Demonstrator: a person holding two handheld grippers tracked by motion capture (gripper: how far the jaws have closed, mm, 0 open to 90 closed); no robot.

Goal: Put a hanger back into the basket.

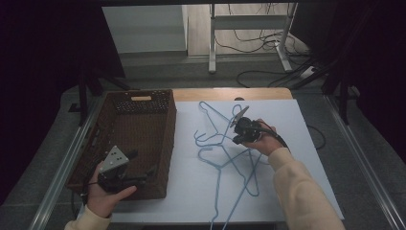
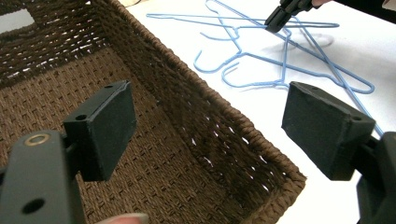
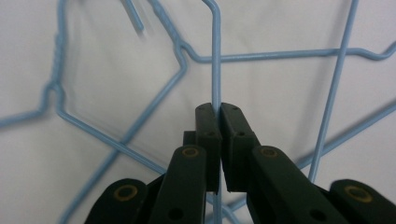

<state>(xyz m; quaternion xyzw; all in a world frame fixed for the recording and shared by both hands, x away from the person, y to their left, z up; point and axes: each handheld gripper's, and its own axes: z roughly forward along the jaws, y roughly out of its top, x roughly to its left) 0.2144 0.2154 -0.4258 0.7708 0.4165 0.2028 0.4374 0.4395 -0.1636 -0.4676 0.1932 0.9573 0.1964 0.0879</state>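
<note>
Right tool pinching a blue wire hanger; left tool spread over the basket at nine o'clock. Likely next: lift clear of tangle, carry basketward.

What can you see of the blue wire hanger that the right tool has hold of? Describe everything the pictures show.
The blue wire hanger is thin, light blue wire, seemingly coated, bent into a hook, a twisted neck and sloping shoulders. It lies in a tangle of like hangers on the white table top, right of the brown woven basket. The right tool is shut on one straight run of its wire, which passes between the pads. Other wires cross it, so its full outline is hard to trace.
</note>
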